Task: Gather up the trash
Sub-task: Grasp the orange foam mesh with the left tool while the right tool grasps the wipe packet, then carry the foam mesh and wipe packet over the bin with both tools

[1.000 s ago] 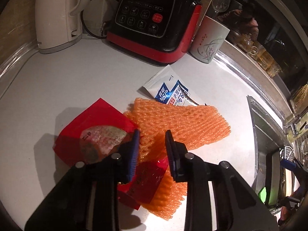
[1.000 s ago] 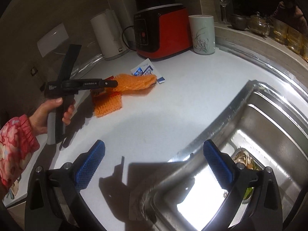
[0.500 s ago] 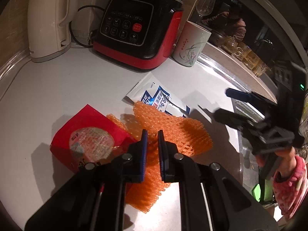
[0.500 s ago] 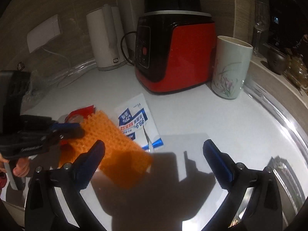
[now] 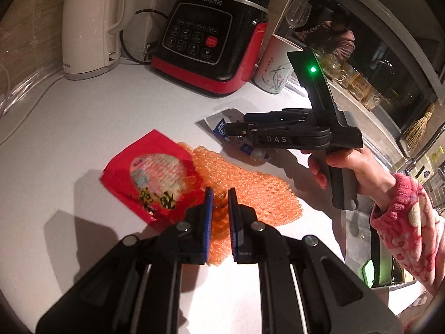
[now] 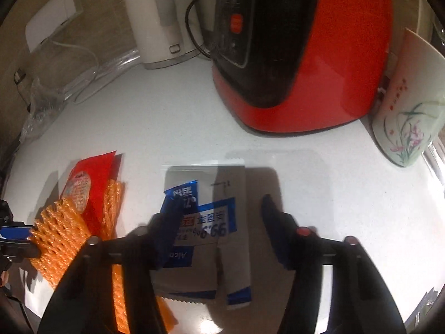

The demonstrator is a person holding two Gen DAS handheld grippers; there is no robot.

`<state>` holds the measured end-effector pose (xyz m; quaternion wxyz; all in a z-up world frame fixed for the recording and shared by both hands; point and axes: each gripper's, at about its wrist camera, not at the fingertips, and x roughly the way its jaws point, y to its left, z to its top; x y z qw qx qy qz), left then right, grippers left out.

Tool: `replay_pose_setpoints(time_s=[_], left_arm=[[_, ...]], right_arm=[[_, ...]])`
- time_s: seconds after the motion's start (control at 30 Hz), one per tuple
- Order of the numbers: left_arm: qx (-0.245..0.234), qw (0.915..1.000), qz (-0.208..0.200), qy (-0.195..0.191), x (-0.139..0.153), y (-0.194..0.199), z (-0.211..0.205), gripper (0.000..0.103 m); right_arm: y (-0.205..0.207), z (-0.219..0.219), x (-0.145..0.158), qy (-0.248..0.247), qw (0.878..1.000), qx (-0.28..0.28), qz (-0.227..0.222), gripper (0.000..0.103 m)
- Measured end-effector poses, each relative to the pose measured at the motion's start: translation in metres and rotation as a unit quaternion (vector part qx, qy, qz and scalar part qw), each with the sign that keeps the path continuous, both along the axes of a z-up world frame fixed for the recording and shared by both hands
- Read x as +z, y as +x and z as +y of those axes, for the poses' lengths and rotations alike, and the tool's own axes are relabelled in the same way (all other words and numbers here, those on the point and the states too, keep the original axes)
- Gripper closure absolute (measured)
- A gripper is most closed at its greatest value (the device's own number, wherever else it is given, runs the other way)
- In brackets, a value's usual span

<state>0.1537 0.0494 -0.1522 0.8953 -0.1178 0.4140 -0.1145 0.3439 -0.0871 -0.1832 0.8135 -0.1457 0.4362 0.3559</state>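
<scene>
The left gripper (image 5: 220, 194) has its blue-padded fingers (image 5: 208, 217) drawn close together, pinching a bunched edge of the orange foam fruit net (image 5: 250, 192); the rest of the net spreads flat on the white countertop (image 5: 83, 117) to the right of the fingers. Just left of the net, and overlapping it, lies a red plastic wrapper (image 5: 155, 172) with a round pale label and dark characters; the net's near edge sits on top of it.

The right gripper (image 6: 219, 208) sits low over a white and blue wet-wipe sachet (image 6: 214, 222); its fingers (image 6: 274, 217) are spread apart, one on each side of the sachet, with the left finger lying across the sachet's blue print. The sachet lies flat on the countertop, its torn serrated edge toward the camera. In the left wrist view the right gripper (image 5: 236, 128) appears from the side, held by a hand (image 5: 353, 167) in a pink patterned sleeve, its tips over the sachet (image 5: 236, 139).

Behind the trash stand a red and black Joyoung cooker (image 5: 211, 44), a white electric kettle (image 5: 89, 22) to its left, and a white cup with painted orchids (image 6: 408, 105) to its right; a wine glass (image 5: 297, 14) stands behind the cup.
</scene>
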Motion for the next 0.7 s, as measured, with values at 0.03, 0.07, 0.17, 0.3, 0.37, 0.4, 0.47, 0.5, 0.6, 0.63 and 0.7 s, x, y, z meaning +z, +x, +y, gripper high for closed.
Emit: replay_pose_setpoints(time_s=[0.03, 0.07, 0.17, 0.3, 0.37, 0.4, 0.47, 0.5, 0.6, 0.63, 0.7], left_arm=[[0.001, 1.0000, 0.000, 0.000, -0.001, -0.003, 0.001, 0.092], [0.003, 1.0000, 0.001, -0.001, -0.001, -0.006, 0.003, 0.092], [0.007, 1.0000, -0.001, -0.007, -0.002, -0.016, 0.005, 0.092], [0.007, 0.9999, -0.011, -0.007, 0.003, -0.027, 0.004, 0.092], [0.008, 0.9997, -0.021, -0.013, 0.009, -0.035, 0.004, 0.092], [0.009, 0.9995, -0.027, -0.015, 0.013, -0.039, 0.004, 0.092], [0.009, 0.9991, -0.038, -0.018, 0.020, -0.047, 0.004, 0.092], [0.010, 0.9988, -0.044, -0.019, 0.025, -0.051, 0.005, 0.092], [0.009, 0.9981, -0.057, -0.023, 0.036, -0.066, 0.005, 0.092], [0.007, 0.9979, -0.060, -0.024, 0.039, -0.072, 0.004, 0.092], [0.002, 0.9974, -0.066, -0.027, 0.045, -0.086, 0.003, 0.092]], right_arm=[[-0.002, 0.001, 0.000, -0.001, 1.000, 0.002, 0.003, 0.079], [-0.004, 0.001, -0.001, 0.001, 1.000, 0.003, 0.006, 0.094], [-0.017, -0.003, 0.004, 0.000, 1.000, 0.002, -0.021, 0.098], [-0.034, -0.018, 0.022, 0.006, 0.998, -0.023, -0.061, 0.099], [-0.044, -0.031, 0.032, 0.009, 0.996, -0.041, -0.081, 0.099], [-0.048, -0.037, 0.037, 0.010, 0.995, -0.050, -0.087, 0.099], [-0.059, -0.049, 0.048, 0.012, 0.993, -0.064, -0.099, 0.099], [-0.067, -0.053, 0.053, 0.011, 0.992, -0.068, -0.103, 0.099], [-0.097, -0.067, 0.066, 0.003, 0.990, -0.076, -0.115, 0.099], [-0.110, -0.071, 0.070, 0.005, 0.990, -0.079, -0.119, 0.099], [-0.133, -0.079, 0.077, 0.009, 0.989, -0.084, -0.121, 0.099]])
